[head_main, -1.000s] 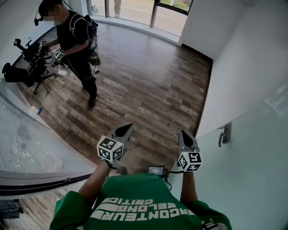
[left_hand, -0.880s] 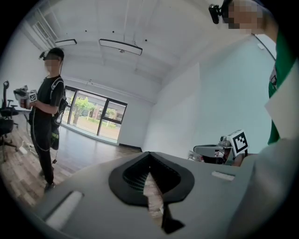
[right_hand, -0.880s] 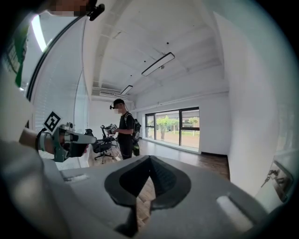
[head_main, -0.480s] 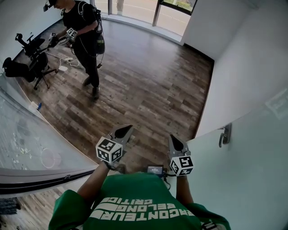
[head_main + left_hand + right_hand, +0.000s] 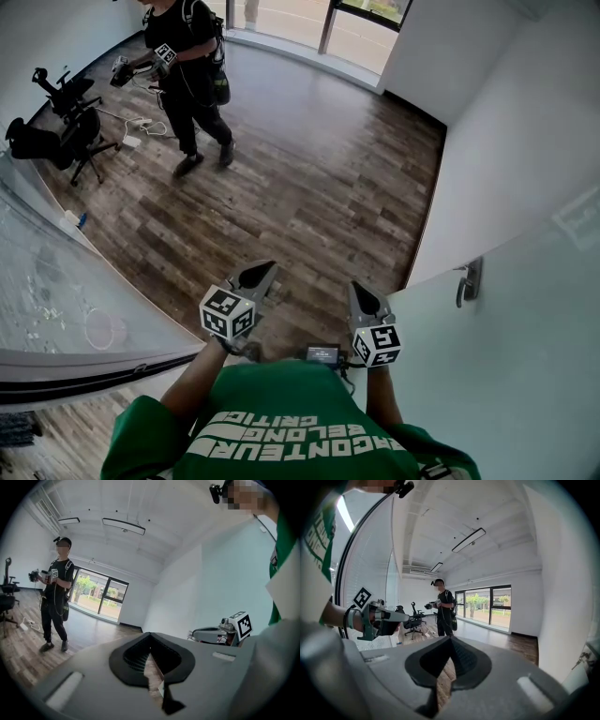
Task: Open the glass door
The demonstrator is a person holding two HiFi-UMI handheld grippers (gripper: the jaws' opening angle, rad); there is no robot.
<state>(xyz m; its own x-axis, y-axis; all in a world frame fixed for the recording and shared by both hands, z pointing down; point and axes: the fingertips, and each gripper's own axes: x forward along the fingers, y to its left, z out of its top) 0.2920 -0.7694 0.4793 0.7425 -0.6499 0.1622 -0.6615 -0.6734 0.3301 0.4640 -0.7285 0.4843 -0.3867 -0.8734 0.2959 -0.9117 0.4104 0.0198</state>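
Note:
The frosted glass door (image 5: 511,366) fills the right side of the head view, with its metal lever handle (image 5: 466,279) on the left edge. My right gripper (image 5: 357,290) is held at chest height a short way left of the handle, not touching it, jaws shut on nothing. My left gripper (image 5: 265,269) hovers beside it, also shut and empty. In the right gripper view the jaws (image 5: 450,640) meet at a point, and the handle (image 5: 583,657) shows small at the far right. The left gripper view shows shut jaws (image 5: 150,638) and the right gripper (image 5: 220,633).
Another person (image 5: 187,66) in black, holding grippers, walks on the wood floor (image 5: 309,187) at the far left. Office chairs and gear (image 5: 56,122) stand by the left wall. A curved glass partition (image 5: 66,300) runs along my left. White walls (image 5: 525,141) flank the door.
My right gripper has drawn slightly left and back, away from the handle. The other person has walked further off toward the windows. My left gripper has barely moved.

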